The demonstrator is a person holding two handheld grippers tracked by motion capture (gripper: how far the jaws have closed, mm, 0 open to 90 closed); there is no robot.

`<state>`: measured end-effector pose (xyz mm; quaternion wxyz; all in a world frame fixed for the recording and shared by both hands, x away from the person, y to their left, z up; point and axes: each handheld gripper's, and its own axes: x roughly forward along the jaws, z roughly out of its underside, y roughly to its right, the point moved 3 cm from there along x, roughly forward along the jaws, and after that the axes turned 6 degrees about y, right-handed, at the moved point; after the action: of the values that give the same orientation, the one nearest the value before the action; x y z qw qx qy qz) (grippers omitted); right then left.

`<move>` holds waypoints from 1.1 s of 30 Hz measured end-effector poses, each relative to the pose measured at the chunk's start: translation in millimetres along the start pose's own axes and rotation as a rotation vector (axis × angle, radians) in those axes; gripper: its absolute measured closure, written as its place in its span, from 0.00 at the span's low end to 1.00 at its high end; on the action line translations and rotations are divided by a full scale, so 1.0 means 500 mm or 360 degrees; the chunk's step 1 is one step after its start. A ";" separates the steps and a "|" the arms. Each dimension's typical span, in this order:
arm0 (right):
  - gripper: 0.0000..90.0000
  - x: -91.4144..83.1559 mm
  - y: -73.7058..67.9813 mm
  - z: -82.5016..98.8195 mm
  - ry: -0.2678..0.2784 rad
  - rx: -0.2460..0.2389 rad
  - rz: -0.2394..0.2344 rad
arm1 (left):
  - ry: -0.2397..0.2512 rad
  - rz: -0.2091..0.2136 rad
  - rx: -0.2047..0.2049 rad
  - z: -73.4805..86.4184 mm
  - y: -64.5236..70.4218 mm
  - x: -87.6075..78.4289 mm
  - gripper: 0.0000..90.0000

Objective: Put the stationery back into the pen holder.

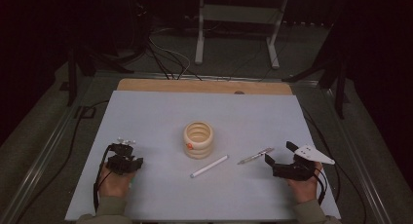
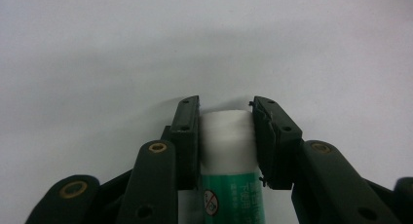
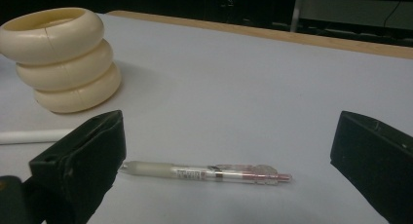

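The pale blue-grey table sheet carries a cream holder of three stacked rings at its middle. The left gripper clamps a white-capped tube with a green label between its pads, at the sheet's left side. The right gripper gapes wide, a clear ballpoint pen lying between its jaws untouched. A thin white stick lies near the holder.

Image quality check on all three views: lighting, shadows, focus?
High view: dim, surroundings near black, table evenly lit. Left gripper view: bright, soft shadow behind the glue stick, jaws sharp. Right gripper view: pen sharp, near jaws softer, ringed holder casts a faint shadow.
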<state>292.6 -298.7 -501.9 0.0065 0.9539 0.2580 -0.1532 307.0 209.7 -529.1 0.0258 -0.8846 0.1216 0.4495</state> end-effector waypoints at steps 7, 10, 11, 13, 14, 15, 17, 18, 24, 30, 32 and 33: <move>0.00 0.001 -0.001 0.001 -0.0004 -0.0007 -0.0002 | 0.0020 0.0019 0.0016 -0.004 0.003 0.004 0.73; 0.00 0.001 -0.001 0.001 -0.0007 -0.0007 -0.0003 | 0.0008 0.0017 0.0039 -0.005 0.004 0.005 0.73; 0.00 0.001 -0.001 0.001 -0.0008 -0.0006 -0.0003 | 0.0006 0.0019 0.0038 -0.004 0.004 0.005 0.73; 0.00 0.001 0.000 0.001 -0.0006 -0.0007 -0.0004 | -0.0003 0.0021 0.0039 -0.003 0.004 0.004 0.73; 0.00 0.001 0.000 0.001 -0.0005 -0.0007 -0.0004 | -0.0010 0.0018 0.0036 -0.003 0.004 0.002 0.72; 0.00 0.001 0.000 0.001 -0.0006 -0.0008 -0.0004 | -0.0016 0.0011 0.0034 -0.002 0.004 0.001 0.72; 0.00 0.001 -0.001 0.001 -0.0007 -0.0008 -0.0005 | -0.0025 -0.0003 0.0051 0.000 0.006 -0.001 0.71; 0.00 0.001 0.000 0.001 -0.0007 -0.0009 -0.0005 | -0.0032 -0.0006 0.0059 0.001 0.008 -0.002 0.70; 0.00 0.002 -0.001 0.001 -0.0010 -0.0011 -0.0006 | -0.0067 -0.0033 0.0091 0.007 0.013 -0.008 0.69; 0.00 0.002 -0.002 0.001 -0.0012 -0.0015 -0.0007 | -0.0096 -0.0040 0.0140 0.007 0.017 -0.011 0.73; 0.00 0.002 -0.002 0.001 -0.0011 -0.0014 -0.0006 | -0.0079 -0.0013 0.0133 0.006 0.014 -0.013 0.73; 0.00 0.002 -0.001 0.001 -0.0011 -0.0014 -0.0006 | -0.0064 0.0003 0.0122 0.005 0.014 -0.014 0.73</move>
<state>292.8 -297.7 -502.6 0.0113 0.9528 0.2605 -0.1554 299.4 204.6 -524.2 0.0616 -0.8736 0.1389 0.4622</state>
